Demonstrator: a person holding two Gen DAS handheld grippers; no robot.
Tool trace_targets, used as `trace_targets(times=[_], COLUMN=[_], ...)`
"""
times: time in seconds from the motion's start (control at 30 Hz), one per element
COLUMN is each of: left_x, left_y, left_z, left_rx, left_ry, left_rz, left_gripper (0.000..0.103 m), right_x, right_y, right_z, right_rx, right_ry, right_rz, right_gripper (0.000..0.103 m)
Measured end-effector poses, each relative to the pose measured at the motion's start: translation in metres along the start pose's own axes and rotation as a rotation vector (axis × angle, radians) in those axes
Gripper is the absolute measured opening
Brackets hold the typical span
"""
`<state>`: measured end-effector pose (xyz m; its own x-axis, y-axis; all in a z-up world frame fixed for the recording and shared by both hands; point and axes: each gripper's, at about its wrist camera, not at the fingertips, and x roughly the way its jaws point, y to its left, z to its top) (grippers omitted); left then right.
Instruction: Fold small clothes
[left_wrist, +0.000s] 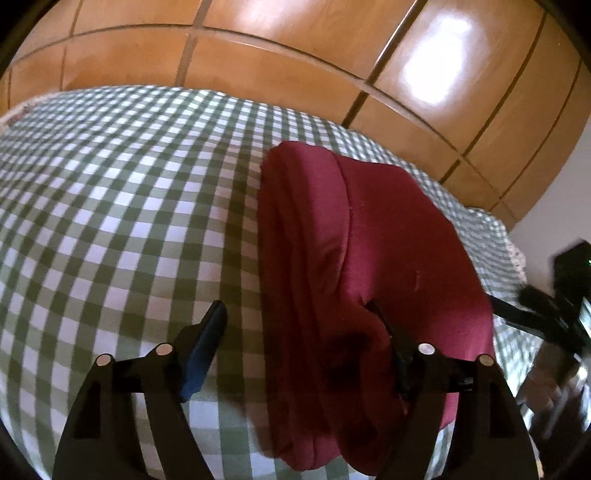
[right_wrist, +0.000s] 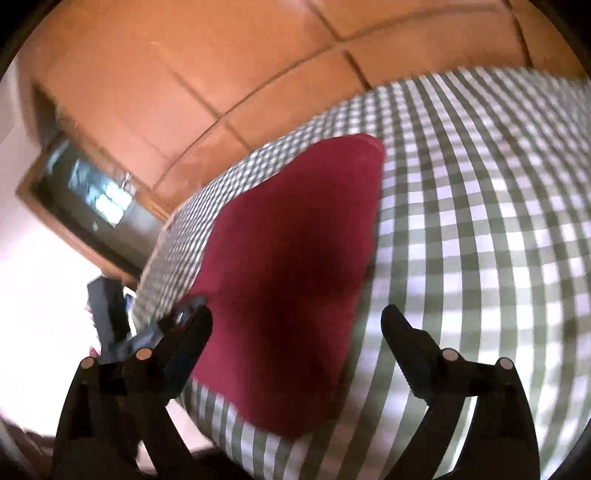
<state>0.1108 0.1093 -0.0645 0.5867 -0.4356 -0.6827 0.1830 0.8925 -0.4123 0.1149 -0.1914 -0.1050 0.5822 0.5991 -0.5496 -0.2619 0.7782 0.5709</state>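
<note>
Bed (left_wrist: 110, 192): covered by a green and white checked sheet, filling most of both views
Left gripper (left_wrist: 295, 314): jaws spread wide, low over the bed; its left finger (left_wrist: 207, 332) stands over bare sheet, its right finger (left_wrist: 388, 332) lies against the near part of the garment, partly sunk in a crease; no pinch to be seen, the cloth is not pressed between the two pads
Garment (left_wrist: 369, 240): dark red, folded into a long thick bundle with a rolled fold running along its length; it lies flat on the sheet near the bed's right edge, right of centre in the left view, centre in the right view (right_wrist: 288, 258)
Right gripper (right_wrist: 295, 317): jaws spread wide, the garment's near end below the gap, neither finger touching it as far as the blurred picture shows
Wardrobe (left_wrist: 295, 48): glossy brown wooden panels behind the bed
Wall (left_wrist: 546, 214): pale, to the right of the wardrobe
</note>
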Motion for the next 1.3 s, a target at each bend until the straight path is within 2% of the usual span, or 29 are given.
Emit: trace_targets(times=[0.07, 0.2, 0.23, 0.3, 0.33, 0.37, 0.47, 0.6, 0.73, 0.87, 0.97, 1.07, 1.1, 1.17, 1.23, 1.3], left_x=[0.002, 0.004, 0.005, 0.005, 0.005, 0.004, 0.001, 0.008, 0.031, 0.075, 0.116, 0.151, 0.162, 0.181, 0.185, 0.18], left_y=[0.001, 0.008, 0.01, 0.012, 0.013, 0.014, 0.003, -0.04, -0.104, -0.186, -0.241, -0.284, -0.296, -0.313, -0.318, -0.32], left_z=[0.001, 0.001, 0.001, 0.0, -0.001, -0.001, 0.0, 0.011, 0.031, 0.049, 0.055, 0.05, 0.047, 0.037, 0.032, 0.031], left_rx=[-0.004, -0.028, -0.034, -0.052, -0.065, -0.088, -0.085, 0.003, 0.117, 0.24, 0.294, 0.362, 0.392, 0.459, 0.471, 0.485], left_ry=[0.007, 0.026, 0.031, 0.039, 0.041, 0.04, 0.03, 0.047, 0.074, 0.131, 0.19, 0.243, 0.257, 0.273, 0.261, 0.235], left_rz=[-0.041, -0.152, -0.173, -0.213, -0.229, -0.26, -0.305, -0.368, -0.447, -0.497, -0.504, -0.462, -0.416, -0.307, -0.291, -0.272], left_gripper=[0.067, 0.05, 0.045, 0.042, 0.039, 0.038, 0.034, 0.033, 0.033, 0.033, 0.033, 0.03, 0.029, 0.029, 0.029, 0.029], right_x=[0.023, 0.069, 0.075, 0.074, 0.07, 0.067, 0.041, -0.013, -0.077, -0.132, -0.163, -0.17, -0.171, -0.168, -0.172, -0.178], right_y=[-0.009, -0.016, -0.013, -0.004, 0.002, 0.009, 0.025, 0.036, 0.017, -0.032, -0.081, -0.124, -0.139, -0.168, -0.174, -0.162], right_z=[0.015, 0.027, 0.027, 0.028, 0.027, 0.027, 0.022, 0.022, 0.029, 0.033, 0.03, 0.025, 0.022, 0.012, 0.002, -0.002], right_rx=[0.043, 0.072, 0.067, 0.037, 0.02, 0.002, -0.065, -0.123, -0.106, -0.024, 0.07, 0.147, 0.174, 0.249, 0.265, 0.244], right_ry=[0.033, 0.109, 0.107, 0.095, 0.085, 0.075, 0.015, -0.11, -0.236, -0.329, -0.38, -0.369, -0.351, -0.31, -0.318, -0.348], right_rz=[0.035, 0.062, 0.056, 0.032, 0.022, 0.01, -0.011, -0.038, -0.105, -0.209, -0.309, -0.415, -0.451, -0.46, -0.469, -0.505], right_gripper=[0.091, 0.082, 0.078, 0.068, 0.057, 0.05, 0.044, 0.043, 0.043, 0.043, 0.043, 0.044, 0.046, 0.056, 0.062, 0.065])
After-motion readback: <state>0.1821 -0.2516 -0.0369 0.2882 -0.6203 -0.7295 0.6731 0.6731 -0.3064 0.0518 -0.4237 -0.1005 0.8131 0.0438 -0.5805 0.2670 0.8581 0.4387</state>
